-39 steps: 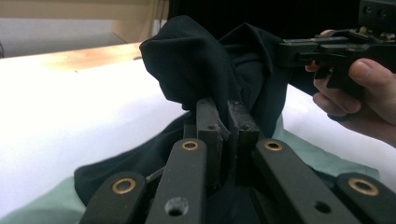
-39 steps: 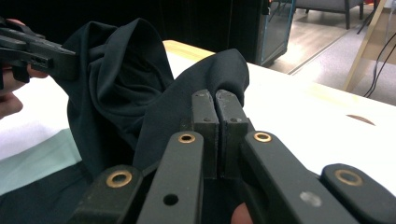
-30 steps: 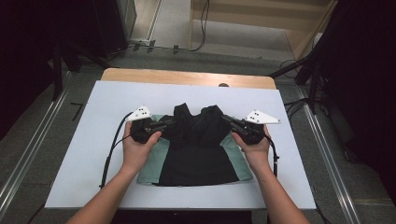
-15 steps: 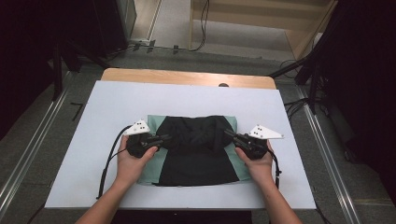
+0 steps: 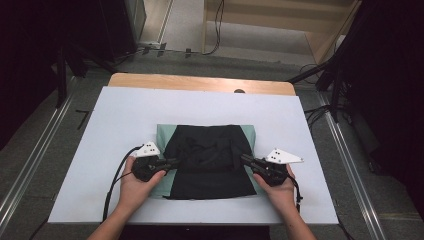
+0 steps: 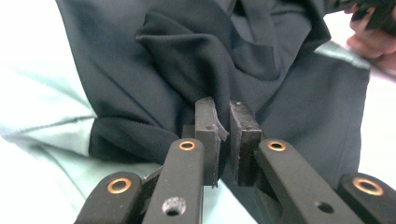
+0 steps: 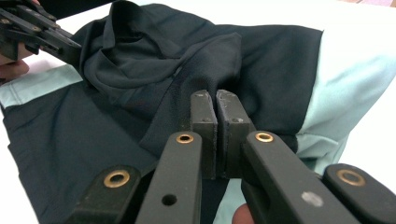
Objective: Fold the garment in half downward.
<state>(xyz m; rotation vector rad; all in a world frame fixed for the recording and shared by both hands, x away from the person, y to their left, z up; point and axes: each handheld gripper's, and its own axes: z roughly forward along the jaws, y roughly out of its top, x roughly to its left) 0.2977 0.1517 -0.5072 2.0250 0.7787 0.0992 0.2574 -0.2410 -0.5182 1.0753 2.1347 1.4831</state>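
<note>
On white surface (image 5: 125, 115): black/mint shirt (image 5: 207, 160) folded over; left gripper (image 5: 172, 162), right gripper (image 5: 246, 160) jaws clenched on fabric; release, further folds pending.

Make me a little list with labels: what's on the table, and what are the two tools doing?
garment: black and mint shirt, folded, lying flat
surface: white table
left tool: shut on the shirt's black cloth at its left side
right tool: shut on the shirt's black cloth at its right side
hands: one behind each tool, at the near edge

A black-and-mint garment (image 5: 210, 160) lies folded flat (top layer rumpled) mid-table, its side edges pinched.
</note>
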